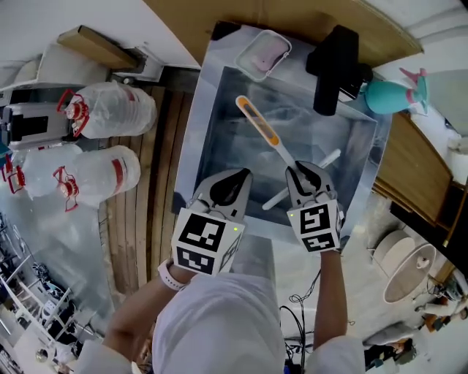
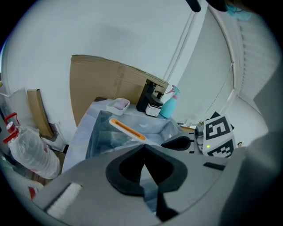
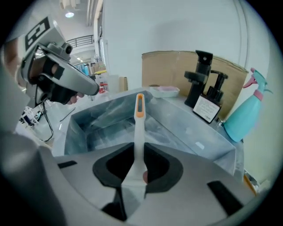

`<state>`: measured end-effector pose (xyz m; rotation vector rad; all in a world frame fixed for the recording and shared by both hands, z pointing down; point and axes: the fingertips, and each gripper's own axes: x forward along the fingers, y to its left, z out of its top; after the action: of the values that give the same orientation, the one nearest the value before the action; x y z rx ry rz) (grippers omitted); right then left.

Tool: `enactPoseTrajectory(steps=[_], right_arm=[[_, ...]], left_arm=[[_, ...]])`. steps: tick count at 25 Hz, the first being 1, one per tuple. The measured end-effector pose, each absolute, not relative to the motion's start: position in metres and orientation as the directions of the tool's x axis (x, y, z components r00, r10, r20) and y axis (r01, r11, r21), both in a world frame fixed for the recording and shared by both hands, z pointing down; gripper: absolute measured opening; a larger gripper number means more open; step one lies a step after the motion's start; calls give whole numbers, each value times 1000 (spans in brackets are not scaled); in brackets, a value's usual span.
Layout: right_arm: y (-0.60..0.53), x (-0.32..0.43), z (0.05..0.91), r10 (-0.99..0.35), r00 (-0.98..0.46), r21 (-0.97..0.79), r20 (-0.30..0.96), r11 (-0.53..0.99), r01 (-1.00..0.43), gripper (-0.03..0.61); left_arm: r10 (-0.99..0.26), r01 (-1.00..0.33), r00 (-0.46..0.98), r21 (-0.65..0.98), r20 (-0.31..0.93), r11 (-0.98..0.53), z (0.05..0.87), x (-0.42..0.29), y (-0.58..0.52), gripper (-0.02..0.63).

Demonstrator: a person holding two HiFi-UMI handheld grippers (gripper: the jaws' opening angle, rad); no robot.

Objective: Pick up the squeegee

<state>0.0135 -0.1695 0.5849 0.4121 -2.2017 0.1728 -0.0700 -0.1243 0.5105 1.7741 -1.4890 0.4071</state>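
Note:
The squeegee has a white handle with an orange insert, and its white blade bar crosses just under my right gripper. That gripper is shut on the neck of the squeegee and holds it in the air over the steel sink, handle pointing away toward the back left. My left gripper hovers beside it over the sink's near edge, its jaws shut with nothing between them. From the left gripper view the squeegee shows above the sink.
On the sink's back rim stand a pink-filled tray, a black dispenser and a teal spray bottle. Cardboard leans on the wall behind. Large water jugs sit on the floor at the left.

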Motion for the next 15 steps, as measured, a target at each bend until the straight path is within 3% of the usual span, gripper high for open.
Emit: enactPoseTrajectory(steps=[9,15], right_arm=[[-150,9,468,-396,-681,27,615,874,-484,62],[-146,26,387,-546,-676,61,495,798,-600,62]], left_arm=[[-746,-948,235,317,623,-34,440,-91,-92,5],[-790,-956,210,292,576,-42,392,-103,-76,5]])
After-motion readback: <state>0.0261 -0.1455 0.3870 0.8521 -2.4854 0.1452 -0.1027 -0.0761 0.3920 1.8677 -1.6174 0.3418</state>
